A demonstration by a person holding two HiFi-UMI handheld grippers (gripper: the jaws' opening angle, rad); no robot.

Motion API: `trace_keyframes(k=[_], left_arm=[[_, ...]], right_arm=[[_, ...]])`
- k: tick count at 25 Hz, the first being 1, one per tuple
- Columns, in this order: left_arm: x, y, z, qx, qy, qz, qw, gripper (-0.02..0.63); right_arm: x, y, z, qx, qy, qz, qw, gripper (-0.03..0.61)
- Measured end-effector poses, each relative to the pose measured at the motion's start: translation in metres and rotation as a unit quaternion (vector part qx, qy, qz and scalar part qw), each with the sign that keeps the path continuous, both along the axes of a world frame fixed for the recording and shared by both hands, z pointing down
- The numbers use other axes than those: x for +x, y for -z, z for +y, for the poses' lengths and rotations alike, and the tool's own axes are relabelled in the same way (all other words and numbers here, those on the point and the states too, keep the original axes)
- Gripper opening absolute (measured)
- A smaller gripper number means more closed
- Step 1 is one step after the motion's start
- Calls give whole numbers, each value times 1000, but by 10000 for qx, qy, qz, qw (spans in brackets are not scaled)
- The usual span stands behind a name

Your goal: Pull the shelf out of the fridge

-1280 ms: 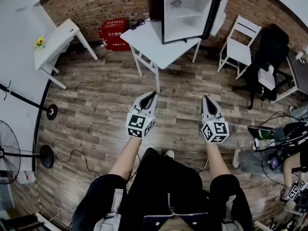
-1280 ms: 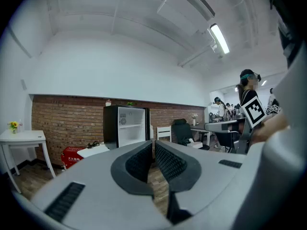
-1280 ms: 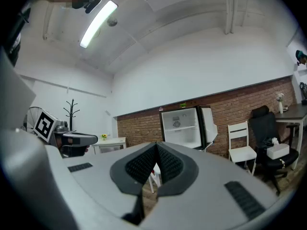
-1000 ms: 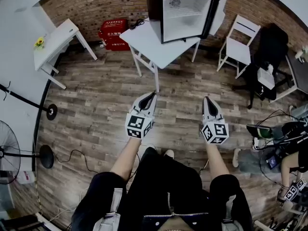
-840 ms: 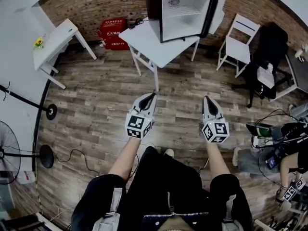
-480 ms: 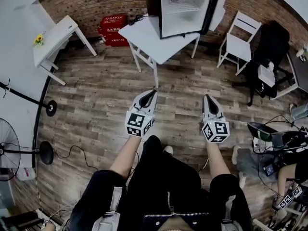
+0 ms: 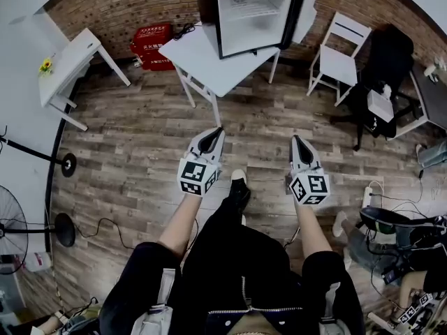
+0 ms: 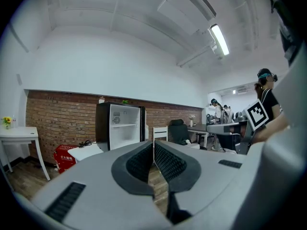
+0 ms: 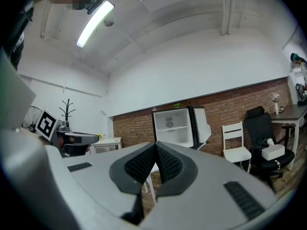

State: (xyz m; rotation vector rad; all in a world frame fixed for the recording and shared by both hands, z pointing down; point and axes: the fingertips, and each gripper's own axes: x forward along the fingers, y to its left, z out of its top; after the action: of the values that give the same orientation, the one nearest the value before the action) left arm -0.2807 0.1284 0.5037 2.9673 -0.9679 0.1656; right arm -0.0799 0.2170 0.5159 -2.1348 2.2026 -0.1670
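Note:
A small black fridge (image 7: 248,12) stands with its door (image 7: 307,9) swung open on a white table (image 7: 209,54) by the brick wall. One white shelf (image 7: 253,10) crosses its pale inside. The same fridge (image 8: 117,126) shows far off in the left gripper view, and the fridge (image 9: 175,126) in the right gripper view too. My left gripper (image 7: 220,129) and right gripper (image 7: 293,138) are held side by side over the wooden floor, well short of the table. Both are shut with nothing between the pads.
A white chair (image 7: 339,58) stands right of the table and a black office chair (image 7: 384,68) beyond it. Red boxes (image 7: 150,44) sit by the wall. A white side table (image 7: 66,65) is at left. Fan stands (image 7: 42,222) and floor cables lie lower left.
I have stepped toward the fridge table: the floor and furniture slid down and leftward in the head view. One foot now shows ahead between the grippers. Both grippers stay shut.

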Motion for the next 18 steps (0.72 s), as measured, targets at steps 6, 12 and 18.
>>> trace_keyframes(k=[6, 12, 18], left_arm=[[34, -2, -31, -6, -93, 33, 10000, 26], [74, -7, -83, -124, -76, 59, 9999, 26], [115, -3, -138, -147, -116, 48, 9998, 26]], right_arm=[[23, -1, -28, -43, 15, 49, 10000, 3], [63, -1, -80, -133, 38, 47, 9999, 5], [99, 5, -138, -160, 69, 30, 9998, 5]])
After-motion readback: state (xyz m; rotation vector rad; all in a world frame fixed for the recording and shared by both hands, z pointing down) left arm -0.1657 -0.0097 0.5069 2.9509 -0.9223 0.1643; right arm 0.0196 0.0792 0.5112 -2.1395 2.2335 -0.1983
